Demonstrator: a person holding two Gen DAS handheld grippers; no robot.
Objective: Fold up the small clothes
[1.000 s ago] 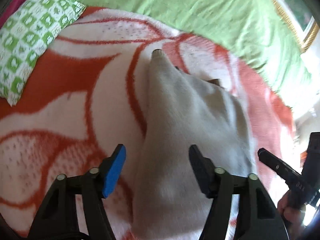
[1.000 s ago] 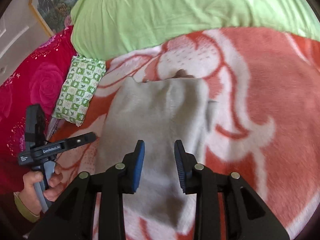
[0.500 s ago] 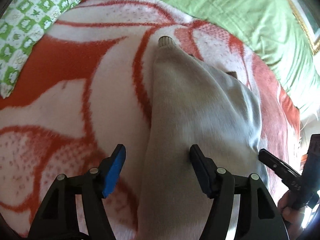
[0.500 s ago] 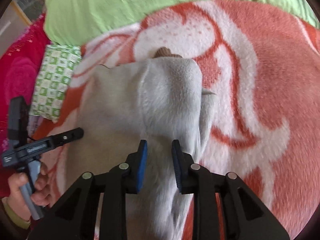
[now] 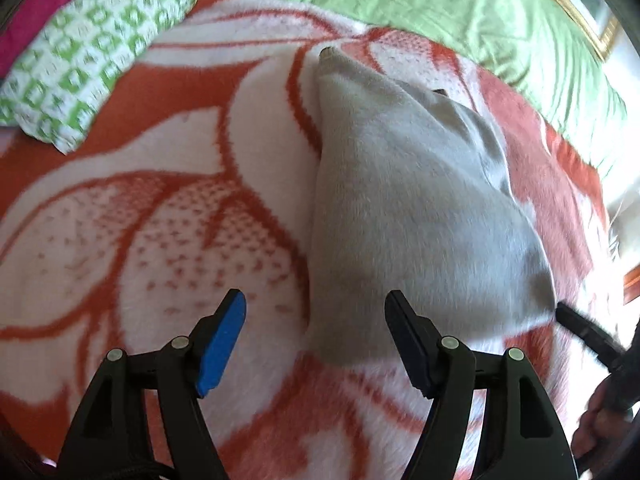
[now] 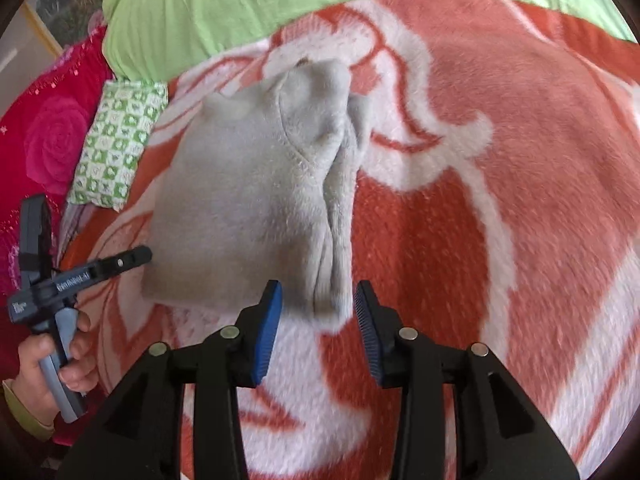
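A small grey fleece garment (image 5: 408, 208) lies folded on the orange and white blanket (image 5: 160, 216); it also shows in the right wrist view (image 6: 256, 200), with a bunched fold along its right edge. My left gripper (image 5: 316, 336) is open and empty, just short of the garment's near edge. My right gripper (image 6: 318, 320) is open and empty, its fingers either side of the garment's near right corner and a little back from it. The left gripper (image 6: 136, 258) shows in the right wrist view, touching the garment's left edge.
A green and white checked cushion (image 5: 80, 64) lies at the back left. A light green pillow (image 5: 400, 4) runs along the back. A pink rose-patterned cover (image 6: 48, 136) lies to the left. A framed picture (image 5: 576, 8) stands behind the pillow.
My right gripper has opened, let go of the garment's fold and drawn back. My left gripper has pulled back, so the garment's near edge now lies in front of it.
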